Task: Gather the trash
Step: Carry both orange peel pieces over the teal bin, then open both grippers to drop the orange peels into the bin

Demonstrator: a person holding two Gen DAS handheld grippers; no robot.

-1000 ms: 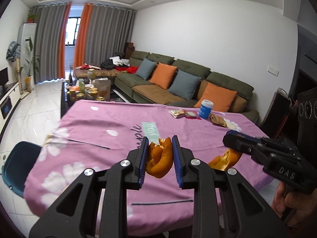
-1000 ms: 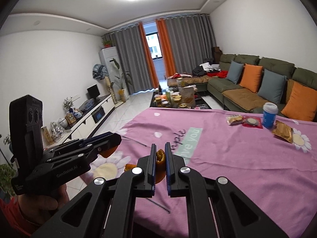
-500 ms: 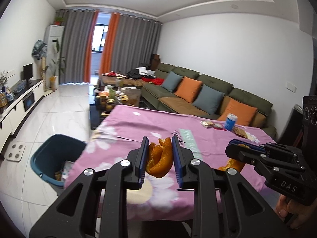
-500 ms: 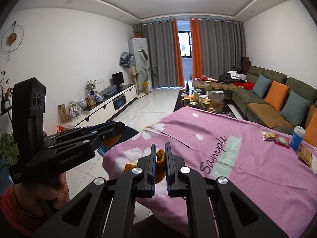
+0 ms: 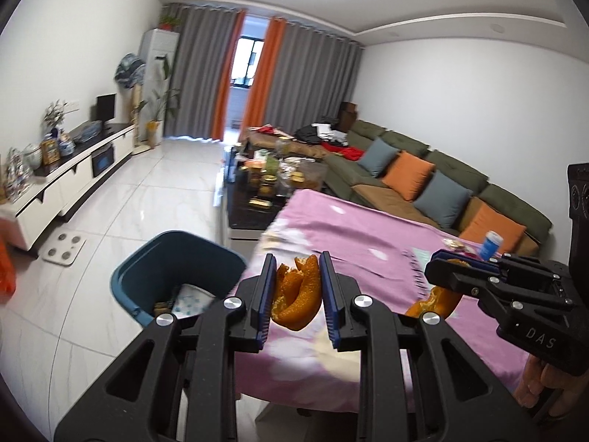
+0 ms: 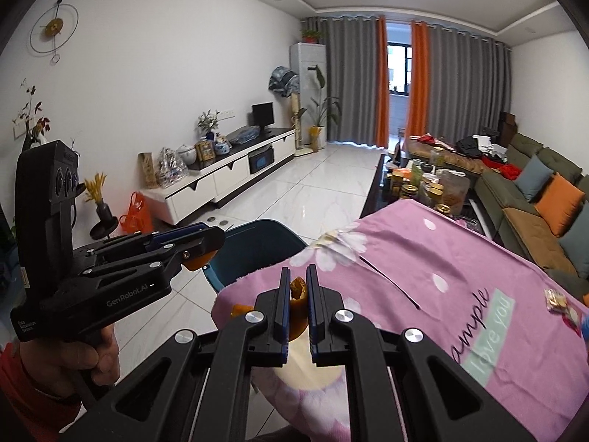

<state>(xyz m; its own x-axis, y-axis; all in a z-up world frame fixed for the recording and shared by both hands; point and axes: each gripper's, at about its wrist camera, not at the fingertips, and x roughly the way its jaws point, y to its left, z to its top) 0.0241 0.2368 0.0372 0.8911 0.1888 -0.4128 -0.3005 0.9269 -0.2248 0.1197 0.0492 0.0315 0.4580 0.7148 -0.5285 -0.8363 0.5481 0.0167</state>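
Note:
My left gripper [image 5: 297, 267] is shut on a curled piece of orange peel [image 5: 294, 300]. It hangs over the near left corner of the table with the pink flowered cloth [image 5: 368, 243]. A teal trash bin [image 5: 147, 258] stands on the floor just left of that corner, with some litter inside. My right gripper [image 6: 296, 276] is shut on a thinner strip of orange peel [image 6: 298, 289] above the same corner. In the right wrist view the left gripper [image 6: 217, 237] shows at the left, beside the bin [image 6: 257, 243].
Snack wrappers [image 6: 556, 300] and a blue cup [image 5: 491, 245] lie at the table's far side. Beyond it stand a dark coffee table with jars [image 5: 265, 199] and a green sofa [image 5: 441, 169]. A white scale [image 5: 62, 248] lies on the tiled floor, near a TV cabinet [image 6: 228, 180].
Both grippers have swung left along the table toward its corner, each still holding its peel. The teal bin has come fully into view beside the table.

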